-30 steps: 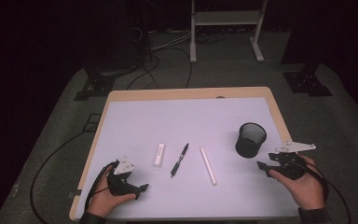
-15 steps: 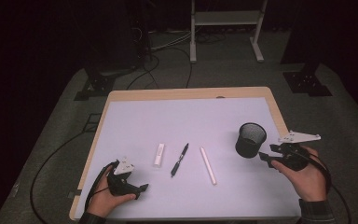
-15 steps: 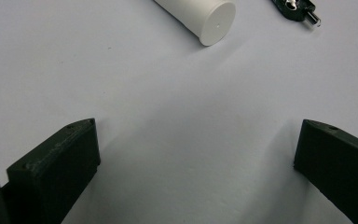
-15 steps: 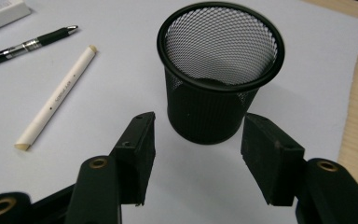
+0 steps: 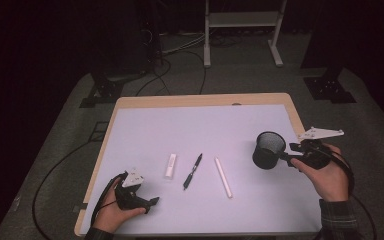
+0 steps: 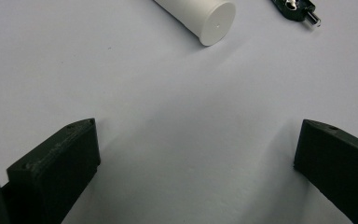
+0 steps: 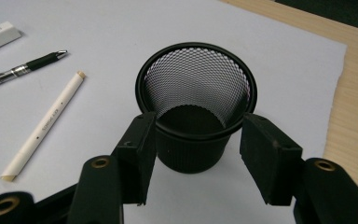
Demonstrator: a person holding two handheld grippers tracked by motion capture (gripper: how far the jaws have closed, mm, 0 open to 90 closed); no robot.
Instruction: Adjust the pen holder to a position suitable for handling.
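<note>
The right gripper (image 5: pixel 286 156) is clamping the black wire-mesh pen cup (image 5: pixel 268 149), one jaw pressing on each side of the cup's solid lower band, and in the high view the cup is hanging tilted just above the pale lilac table mat (image 5: pixel 200 125), close to the mat's right edge. In the right gripper view the cup (image 7: pixel 196 105) is sitting between the two black jaws with its open mouth turned toward the camera. Its jaws have just been closing, with the cup between them. To the left of the cup a white pen-shaped stick (image 5: pixel 223 177) is lying on the mat, beyond that a black ballpoint pen (image 5: pixel 193 170), and farther left a white rectangular eraser (image 5: pixel 170 165). The left gripper (image 5: pixel 147 202) is resting on the mat far to the left of the cup, near the mat's front corner, its jaws standing wide apart with nothing between them.
</note>
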